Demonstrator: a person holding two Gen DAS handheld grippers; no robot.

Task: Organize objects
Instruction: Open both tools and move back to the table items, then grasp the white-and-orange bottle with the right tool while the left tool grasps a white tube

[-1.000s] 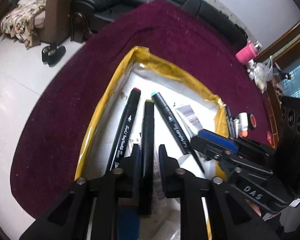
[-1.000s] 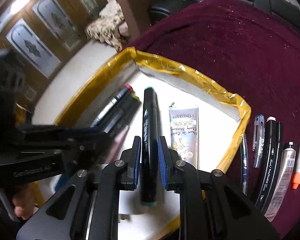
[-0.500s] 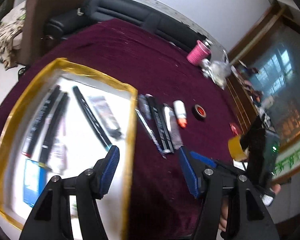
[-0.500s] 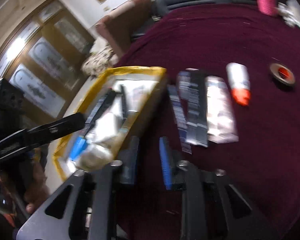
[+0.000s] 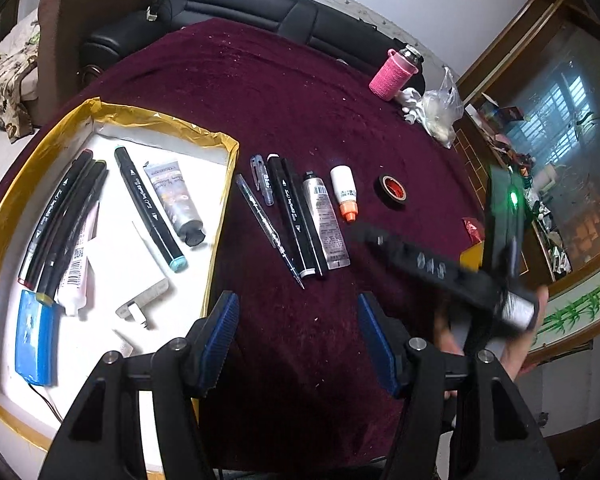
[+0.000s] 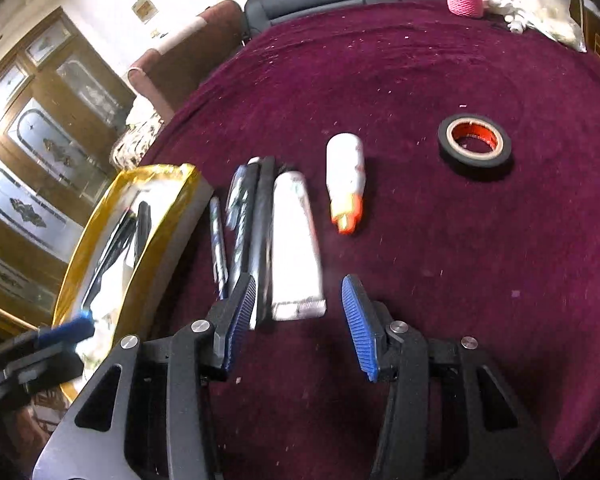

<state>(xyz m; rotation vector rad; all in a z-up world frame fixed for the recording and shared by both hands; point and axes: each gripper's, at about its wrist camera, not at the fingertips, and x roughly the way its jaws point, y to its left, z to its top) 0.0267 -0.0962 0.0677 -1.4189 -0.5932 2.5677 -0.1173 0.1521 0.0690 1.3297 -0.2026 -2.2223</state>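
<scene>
A white tray with a yellow taped rim [image 5: 225,184] holds several black markers [image 5: 148,208], tubes and a blue pack [image 5: 34,340]. Beside it on the maroon cloth lie a thin pen [image 5: 268,228], a clear pen [image 5: 262,178], black markers [image 5: 296,220], a silver tube [image 5: 326,224] and a white bottle with an orange cap [image 5: 345,194]. My left gripper [image 5: 298,340] is open and empty above the cloth, near the tray's right rim. My right gripper [image 6: 298,320] is open and empty, just short of the silver tube [image 6: 296,240] and the markers [image 6: 260,224].
A black tape roll with a red core [image 6: 475,141] lies right of the white bottle [image 6: 346,180]. A pink cup [image 5: 394,76] and a plastic bag [image 5: 440,108] stand at the far table edge. A black sofa [image 5: 260,4] is behind the table.
Both grippers let go of their markers in the tray, opened, and swung right and up over the cloth. The right gripper now faces the row of loose items.
</scene>
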